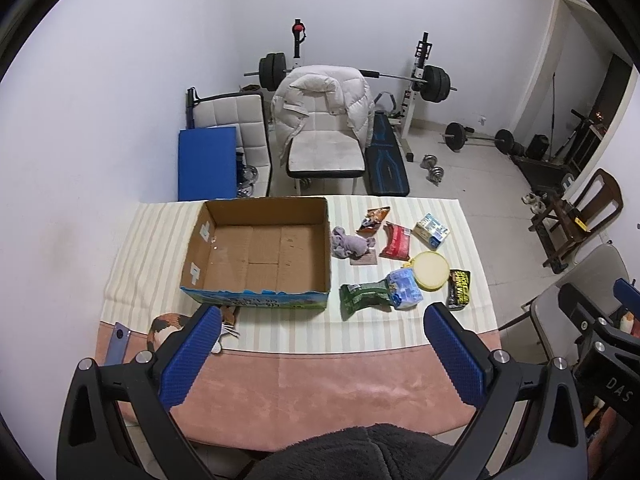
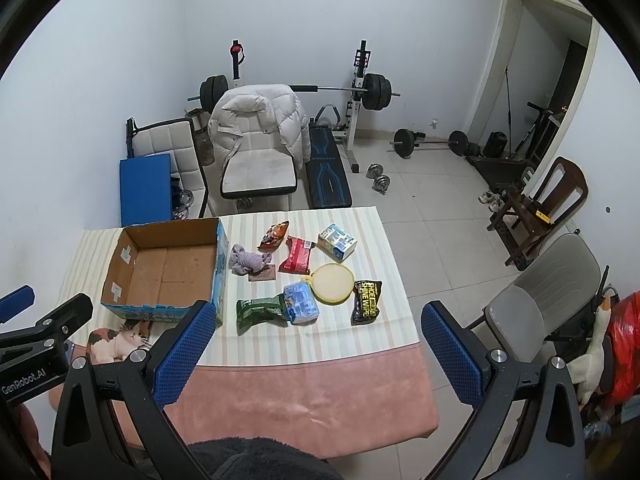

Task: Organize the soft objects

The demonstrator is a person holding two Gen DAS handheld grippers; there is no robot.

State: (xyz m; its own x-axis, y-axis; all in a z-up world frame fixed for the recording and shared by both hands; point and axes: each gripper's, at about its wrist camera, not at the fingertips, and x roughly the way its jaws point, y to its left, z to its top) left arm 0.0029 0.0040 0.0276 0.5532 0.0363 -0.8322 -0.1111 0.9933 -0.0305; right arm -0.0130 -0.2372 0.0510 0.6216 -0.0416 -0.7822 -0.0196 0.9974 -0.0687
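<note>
Since the cardboard box (image 1: 260, 252) shows only its bare floor, I judge the task not begun: nothing sorted yet, every item left to move.

Nearest me, both claws hang above the pink front edge of the bench (image 1: 320, 392), touching nothing. Left claw (image 1: 324, 328) spread wide, empty. Right claw (image 2: 316, 324) likewise wide and empty.

Just beyond the left claw's tips: the box's blue printed front wall, with a cat picture on the cloth beside the left finger. Ahead of the right claw lies the near row: green pouch (image 2: 260, 312), blue-white tissue pack (image 2: 302, 304), black wipes packet (image 2: 366, 300), all apart from the fingers, lying between them as the camera sees it.

Next back: round yellow pad (image 2: 333, 283), then the lilac cloth (image 2: 248, 262) bunched just beside the box's right wall, partly over a small brown card. Farthest: red packet (image 2: 298, 260), orange snack bag (image 2: 274, 236), blue-white carton (image 2: 337, 241).

The lilac cloth looks the plainest soft thing; which of the others count as soft, I cannot tell.
</note>
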